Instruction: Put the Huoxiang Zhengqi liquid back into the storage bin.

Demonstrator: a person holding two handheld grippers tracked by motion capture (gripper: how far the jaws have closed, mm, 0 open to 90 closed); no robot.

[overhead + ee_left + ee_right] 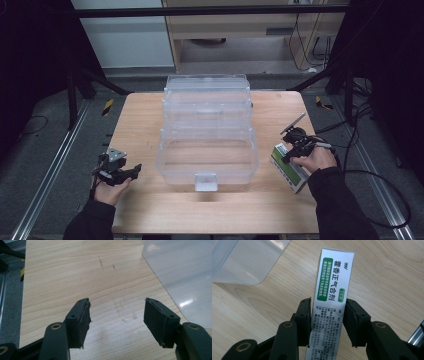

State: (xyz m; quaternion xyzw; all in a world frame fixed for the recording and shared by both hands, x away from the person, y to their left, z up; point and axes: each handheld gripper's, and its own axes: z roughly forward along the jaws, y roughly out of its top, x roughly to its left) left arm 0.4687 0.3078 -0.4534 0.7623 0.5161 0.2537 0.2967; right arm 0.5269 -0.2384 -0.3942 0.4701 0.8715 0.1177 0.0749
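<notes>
Light wooden table (150,125) carries a clear plastic storage box (207,132) in its middle. Near the right edge, the right gripper (327,317) has its two pads pressed on both sides of a white and green medicine carton (332,297), just beside the storage box. Left gripper (116,317) stands open over bare wood, holding nothing.

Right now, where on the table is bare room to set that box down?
Bare wood lies between the left gripper and the clear bin, and along the near edge of the table. It is crowded at the right, where the right gripper grips the medicine box.
</notes>
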